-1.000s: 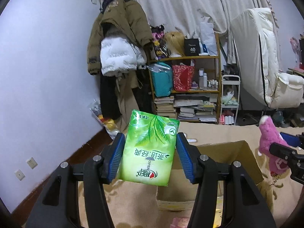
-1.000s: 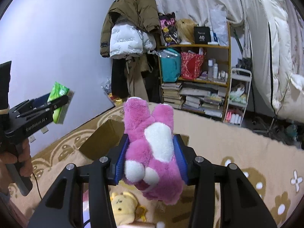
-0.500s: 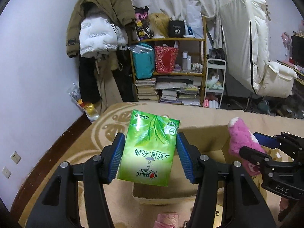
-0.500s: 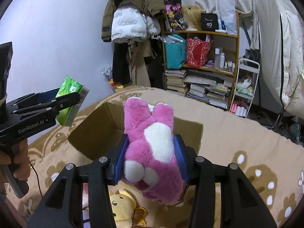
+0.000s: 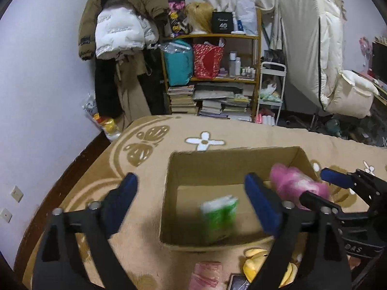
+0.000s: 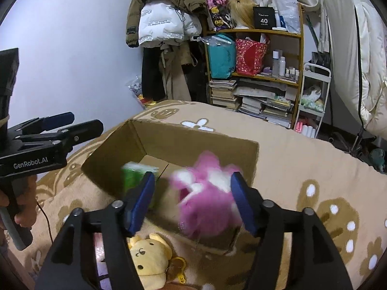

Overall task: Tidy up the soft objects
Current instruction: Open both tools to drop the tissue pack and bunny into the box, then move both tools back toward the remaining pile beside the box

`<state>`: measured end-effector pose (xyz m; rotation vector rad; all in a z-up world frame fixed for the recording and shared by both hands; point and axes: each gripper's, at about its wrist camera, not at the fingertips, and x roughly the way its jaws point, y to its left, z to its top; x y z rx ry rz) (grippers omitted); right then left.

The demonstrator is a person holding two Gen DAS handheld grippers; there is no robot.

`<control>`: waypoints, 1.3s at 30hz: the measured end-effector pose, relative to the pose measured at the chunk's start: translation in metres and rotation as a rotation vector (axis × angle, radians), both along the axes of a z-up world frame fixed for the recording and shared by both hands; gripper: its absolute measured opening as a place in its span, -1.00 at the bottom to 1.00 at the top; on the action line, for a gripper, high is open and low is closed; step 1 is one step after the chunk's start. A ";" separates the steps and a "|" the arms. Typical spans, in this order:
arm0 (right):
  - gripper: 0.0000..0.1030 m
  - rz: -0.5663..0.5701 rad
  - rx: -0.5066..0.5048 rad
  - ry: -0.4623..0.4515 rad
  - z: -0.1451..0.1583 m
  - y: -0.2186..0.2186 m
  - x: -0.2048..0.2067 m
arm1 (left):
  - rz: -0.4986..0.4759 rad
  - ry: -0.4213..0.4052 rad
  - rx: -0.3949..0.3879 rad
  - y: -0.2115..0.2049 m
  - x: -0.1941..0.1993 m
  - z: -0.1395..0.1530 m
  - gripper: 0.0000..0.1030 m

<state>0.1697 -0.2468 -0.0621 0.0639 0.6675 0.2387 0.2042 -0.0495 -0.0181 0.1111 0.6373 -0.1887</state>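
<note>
Dropping into the box [image 5: 232, 166], the green pack [image 5: 219, 215] is blurring inside it near the front wall, and the pink plush [image 6: 208, 193] is tumbling over the box's right front rim. The left hand-held gripper [image 5: 191, 200] is gaping wide over the box, gripping nothing; the right hand-held gripper [image 6: 193, 200] is spread wide too, the plush loose between its fingers. A yellow plush [image 6: 150, 258] and a pink packet [image 5: 205, 275] are lying on the blanket [image 5: 135, 253] just before the box, probably next. The box is staying mostly bare inside, with roomy clearance above its rims.
</note>
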 end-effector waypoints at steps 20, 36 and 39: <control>1.00 -0.047 0.062 -0.021 0.031 -0.009 -0.048 | 0.079 0.106 -0.018 0.042 -0.035 0.013 0.91; 1.00 -0.026 0.078 -0.003 0.036 0.006 -0.097 | 0.106 0.185 0.023 0.060 -0.088 0.016 0.91; 1.00 -0.022 0.067 0.006 0.031 0.009 -0.103 | 0.111 0.211 0.014 0.063 -0.096 0.011 0.91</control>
